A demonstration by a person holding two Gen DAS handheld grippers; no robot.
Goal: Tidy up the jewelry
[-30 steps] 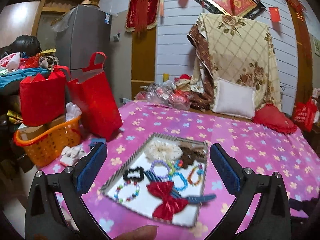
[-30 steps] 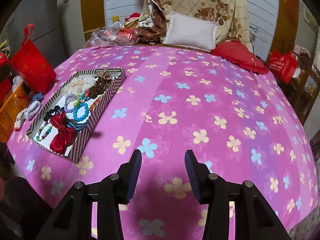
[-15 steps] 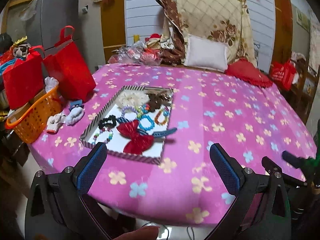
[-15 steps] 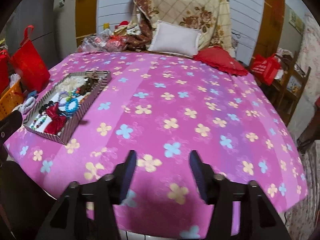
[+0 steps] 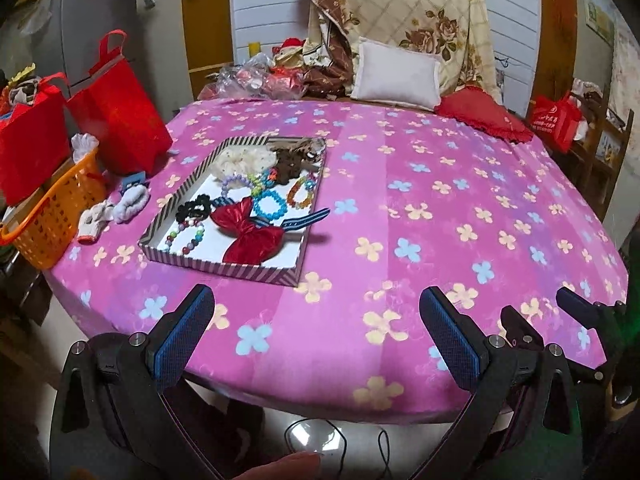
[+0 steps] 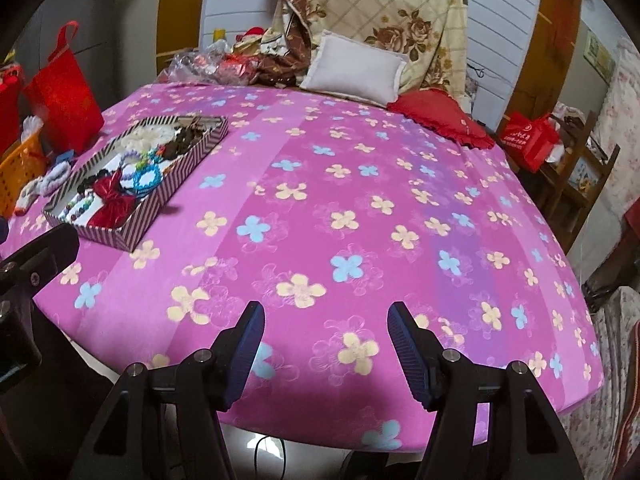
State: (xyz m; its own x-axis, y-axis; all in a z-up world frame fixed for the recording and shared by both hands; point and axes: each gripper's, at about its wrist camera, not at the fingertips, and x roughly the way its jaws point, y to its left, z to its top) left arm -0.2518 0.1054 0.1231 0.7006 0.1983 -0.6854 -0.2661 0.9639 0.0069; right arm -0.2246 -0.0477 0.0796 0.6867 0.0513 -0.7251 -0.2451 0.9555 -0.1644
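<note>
Jewelry tray [image 5: 224, 266] farther off than before, both empty grippers still apart.

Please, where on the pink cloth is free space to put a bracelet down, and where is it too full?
Free: the wide floral cloth between the striped tray and the red cushion. Crowded: inside the tray, and its left side by the white gloves, orange basket and red bag.
</note>
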